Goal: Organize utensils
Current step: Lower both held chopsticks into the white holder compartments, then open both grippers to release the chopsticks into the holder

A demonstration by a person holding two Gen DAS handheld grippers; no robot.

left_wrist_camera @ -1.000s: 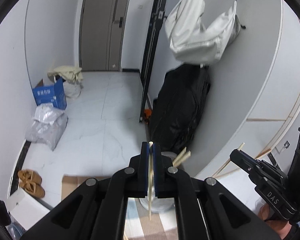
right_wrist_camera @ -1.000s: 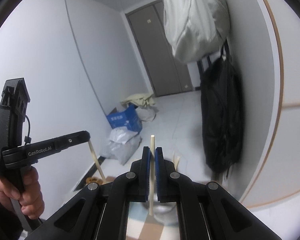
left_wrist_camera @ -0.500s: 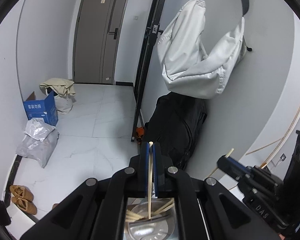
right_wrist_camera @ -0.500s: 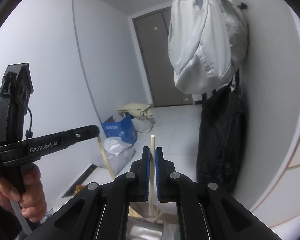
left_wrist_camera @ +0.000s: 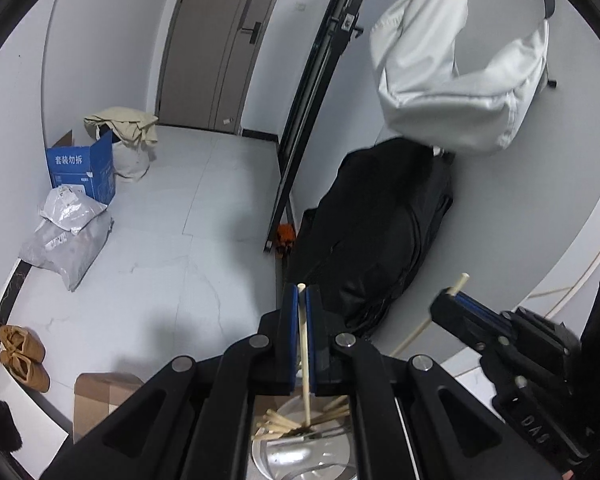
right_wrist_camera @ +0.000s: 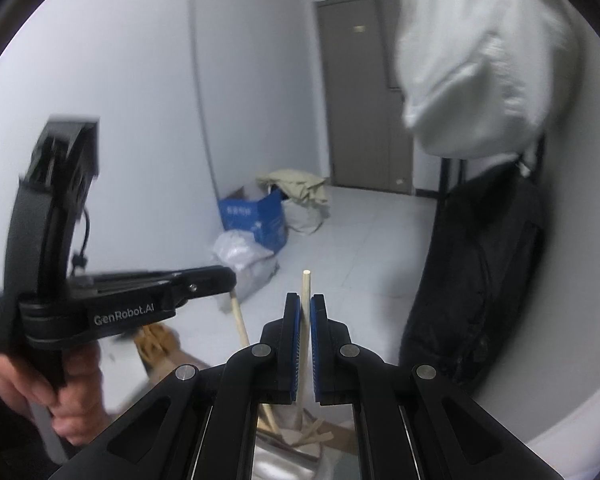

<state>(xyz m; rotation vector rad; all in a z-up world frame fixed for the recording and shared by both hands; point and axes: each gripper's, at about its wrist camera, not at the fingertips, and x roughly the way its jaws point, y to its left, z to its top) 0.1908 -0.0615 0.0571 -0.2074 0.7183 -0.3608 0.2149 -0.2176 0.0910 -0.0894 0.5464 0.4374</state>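
Left claw (left_wrist_camera: 302, 300) and right claw (right_wrist_camera: 306, 312) each clench one chopstick (left_wrist_camera: 305, 344) above the metal holder (left_wrist_camera: 300, 454) at 6 o'clock — misaligned tips could strike its rim and slip.

Grey door (left_wrist_camera: 216, 44) standing shut at 12 o'clock. White bag (left_wrist_camera: 460, 80) hanging on wall at 1 o'clock, black bag (left_wrist_camera: 376, 236) hanging just below it. Blue box (left_wrist_camera: 82, 168) sitting at 10 o'clock, beige cloth (left_wrist_camera: 122, 122) draping over sack behind it. Grey parcels (left_wrist_camera: 66, 236) lying near box. Brown slippers (left_wrist_camera: 22, 356) resting at 8 o'clock. Cardboard (left_wrist_camera: 100, 400) lying at 7 o'clock.
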